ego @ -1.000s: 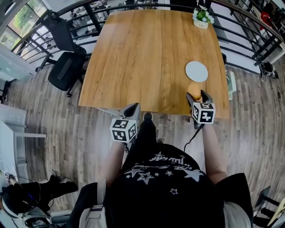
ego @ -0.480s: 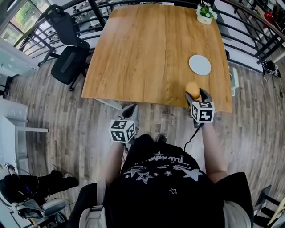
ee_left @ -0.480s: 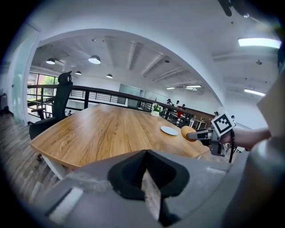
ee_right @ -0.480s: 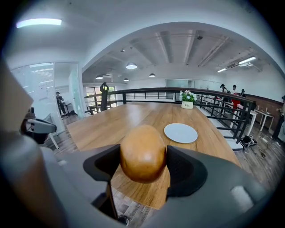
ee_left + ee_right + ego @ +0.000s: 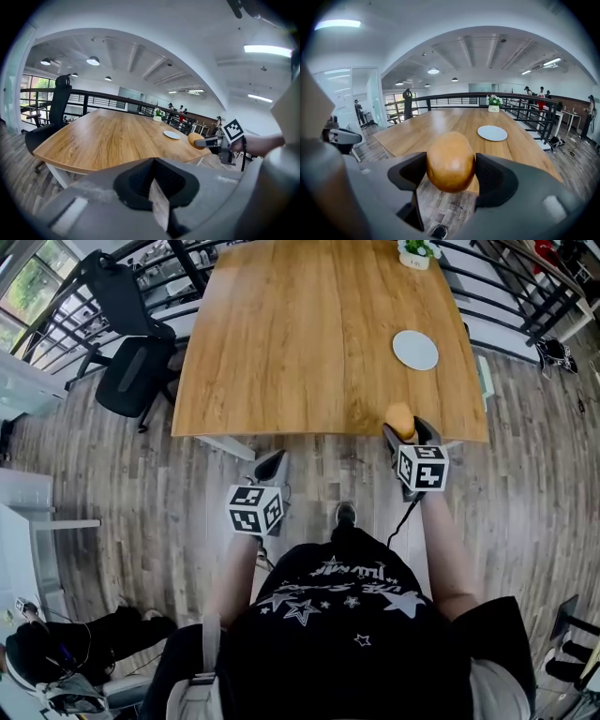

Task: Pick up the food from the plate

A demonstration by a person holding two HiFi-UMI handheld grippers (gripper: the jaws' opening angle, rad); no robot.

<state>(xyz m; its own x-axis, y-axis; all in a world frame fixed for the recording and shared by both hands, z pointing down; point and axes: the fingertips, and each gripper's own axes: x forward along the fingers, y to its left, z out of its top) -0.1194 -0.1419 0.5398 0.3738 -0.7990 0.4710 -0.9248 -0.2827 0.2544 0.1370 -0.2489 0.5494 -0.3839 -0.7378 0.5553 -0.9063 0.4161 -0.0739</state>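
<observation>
A round golden-brown piece of food sits between the pads of my right gripper, which is shut on it just over the table's near right edge. In the right gripper view the food fills the gap between both black pads. The white plate lies bare on the wooden table, farther back on the right; it shows also in the right gripper view as the plate. My left gripper hangs over the floor short of the table, jaws together and nothing in them.
A small potted plant stands at the table's far right edge. A black office chair is at the table's left, and a dark railing runs behind it. The person's shoe is on the wooden floor below.
Both grippers have drawn back from the table toward the person. The food, still in the right gripper, has gone from over the tabletop to its near edge.
</observation>
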